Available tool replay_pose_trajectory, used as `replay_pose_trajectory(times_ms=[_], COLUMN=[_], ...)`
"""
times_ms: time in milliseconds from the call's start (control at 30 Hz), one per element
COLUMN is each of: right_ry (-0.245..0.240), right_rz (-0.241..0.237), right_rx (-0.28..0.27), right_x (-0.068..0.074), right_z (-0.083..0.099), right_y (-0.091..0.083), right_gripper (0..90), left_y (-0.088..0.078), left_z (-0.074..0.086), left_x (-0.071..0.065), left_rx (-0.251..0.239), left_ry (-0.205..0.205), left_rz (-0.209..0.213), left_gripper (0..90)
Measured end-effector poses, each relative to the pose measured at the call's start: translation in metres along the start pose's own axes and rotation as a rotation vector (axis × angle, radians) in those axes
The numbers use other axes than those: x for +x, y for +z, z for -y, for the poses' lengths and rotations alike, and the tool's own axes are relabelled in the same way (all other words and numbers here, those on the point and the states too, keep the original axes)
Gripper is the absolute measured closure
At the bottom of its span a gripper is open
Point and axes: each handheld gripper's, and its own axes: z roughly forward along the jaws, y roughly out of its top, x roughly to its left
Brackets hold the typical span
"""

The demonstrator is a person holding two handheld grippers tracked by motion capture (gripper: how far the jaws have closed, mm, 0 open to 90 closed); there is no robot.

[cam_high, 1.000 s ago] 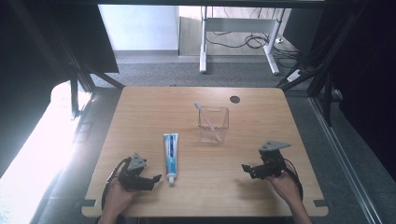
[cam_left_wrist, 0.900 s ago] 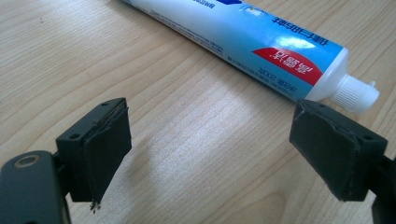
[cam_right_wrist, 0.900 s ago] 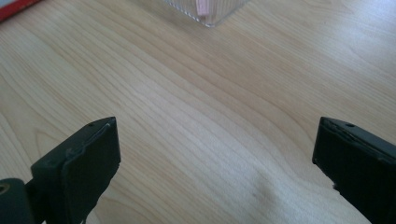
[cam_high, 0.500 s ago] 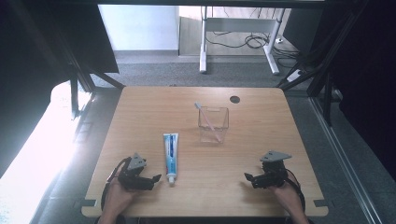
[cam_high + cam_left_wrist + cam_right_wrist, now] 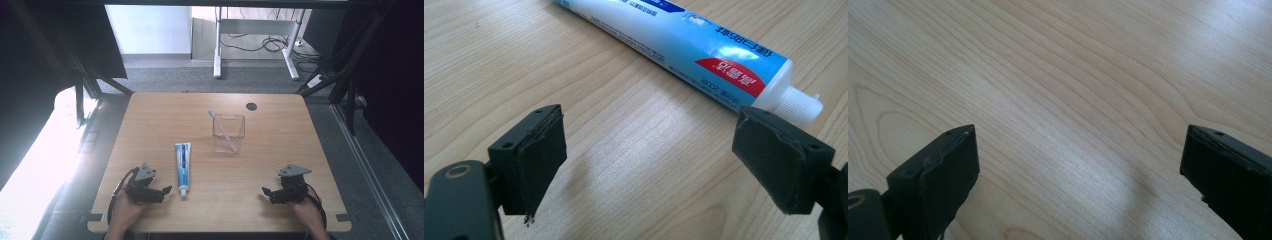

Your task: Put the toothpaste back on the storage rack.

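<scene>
1. Spanning the high view: wooden table (image 5: 280, 150), pale grain, dark round hole near the far edge. Bare wood under the right gripper view.

2. Standing past mid-table: clear square cup (image 5: 228, 133), upright, a pink toothbrush (image 5: 223, 129) leaning inside, head up toward the far left corner. Well apart from both grippers.

3. Lying flat just left of centre, near side: toothpaste tube (image 5: 183, 167), blue and white with a red patch by the shoulder. Long axis running near-to-far; white cap (image 5: 184, 191) pointing at the person, crimped end pointing toward the cup.

4. Resting low on the near left of the table: left gripper (image 5: 161, 192), jaws spread wide, nothing between them. In the left gripper view (image 5: 646, 160) the tube (image 5: 684, 47) crosses the upper frame on a slant, cap (image 5: 794, 102) just beyond the right-hand jaw tip, close but apart. Tube therefore just to the right of this gripper, cap end nearest.

5. Resting low on the near right: right gripper (image 5: 270, 192), jaws likewise wide apart and empty (image 5: 1078, 175). Tube well off to its left, across open table.

6. Judged: left hand by far the nearer to the tube. Jaws point along the table toward the cap end, so a short slide to the right and slightly forward looks enough to straddle the tube across its width, near the shoulder. Grip across the short axis likely steadier than end-on at the cap.
</scene>
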Motion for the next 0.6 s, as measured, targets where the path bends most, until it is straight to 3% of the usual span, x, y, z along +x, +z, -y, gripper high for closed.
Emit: replay_pose_trajectory(times_ms=[267,600], right_ry=[-0.009,0.001], right_rz=[0.012,0.031], right_rx=[0.002,-0.001], right_x=[0.000,-0.004], right_z=[0.003,0.012], right_y=[-0.002,-0.009], right_gripper=[3.1,4.0], left_y=[-0.003,-0.008], left_z=[-0.003,-0.011], left_x=[0.000,-0.001], left_rx=[-0.019,-0.036], left_ry=[-0.036,-0.019], left_rz=[0.003,0.008], left_gripper=[24.6,48.0])
